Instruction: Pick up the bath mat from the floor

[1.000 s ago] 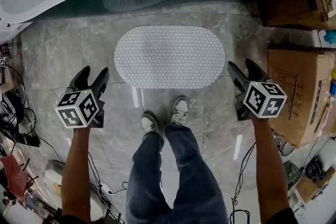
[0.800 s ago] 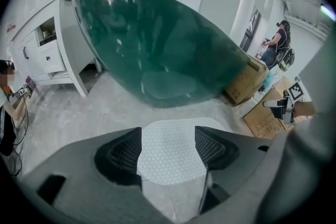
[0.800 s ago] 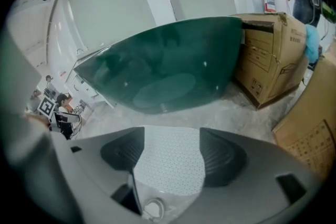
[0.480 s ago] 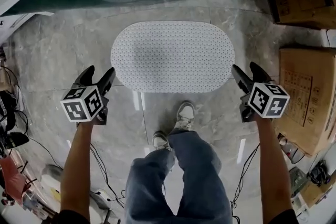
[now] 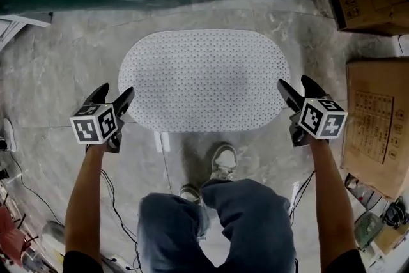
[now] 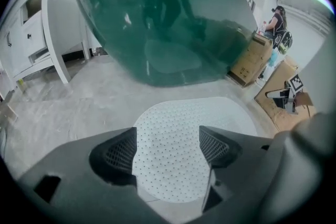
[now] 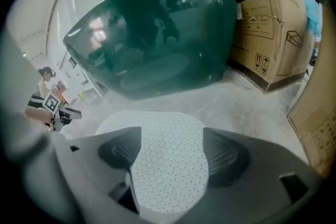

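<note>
Head view looks down; both gripper views face the mat (image 5: 204, 80).

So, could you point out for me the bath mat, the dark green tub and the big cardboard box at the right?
bath mat (image 5: 204, 80): head view, middle of its dotted surface.
dark green tub (image 7: 157, 23): right gripper view, its glossy outer wall.
cardboard box (image 5: 380, 118): head view, its printed face.

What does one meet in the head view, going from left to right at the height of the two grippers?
In order: left gripper → mat → right gripper → box. The jaws of both grippers have just been opening, and nothing is between them yet.
</note>
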A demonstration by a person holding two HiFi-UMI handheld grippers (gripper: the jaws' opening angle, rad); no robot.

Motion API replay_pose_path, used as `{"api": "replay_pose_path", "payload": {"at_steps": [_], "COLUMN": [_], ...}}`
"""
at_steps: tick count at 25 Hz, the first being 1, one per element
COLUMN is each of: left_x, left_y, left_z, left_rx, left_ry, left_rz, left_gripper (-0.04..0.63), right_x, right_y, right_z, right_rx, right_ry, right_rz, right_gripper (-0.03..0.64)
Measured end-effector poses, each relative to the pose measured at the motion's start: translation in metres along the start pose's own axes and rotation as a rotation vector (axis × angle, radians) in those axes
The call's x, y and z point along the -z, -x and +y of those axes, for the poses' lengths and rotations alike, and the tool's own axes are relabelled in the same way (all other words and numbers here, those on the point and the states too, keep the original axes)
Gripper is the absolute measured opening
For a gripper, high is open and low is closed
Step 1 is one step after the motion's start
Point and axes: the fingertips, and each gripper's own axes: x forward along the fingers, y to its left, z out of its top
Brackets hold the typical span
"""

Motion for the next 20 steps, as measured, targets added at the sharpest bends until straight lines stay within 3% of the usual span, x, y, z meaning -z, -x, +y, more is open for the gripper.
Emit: {"api": "replay_pose_path", "payload": {"at_steps": [5,20], "left_x": [0.037,0.078], "left_y": [-0.046,-0.115], "left_z": [0.022,0.055], "left_rx": [-0.015,-0.025], "left_ry": [0.008,-0.013], "left_rz": [0.007,0.028], "left_gripper": [0.385,0.426], "right_x": [0.027,0.106], "right_y": [-0.033,-0.1], "right_z": [-0.024,-0.092], "right_rx": [0.018,0.093], "right_ry": [0.014,-0.011], "right_rz": [0.004,0.113], "right_gripper": [0.38,0.449]}}
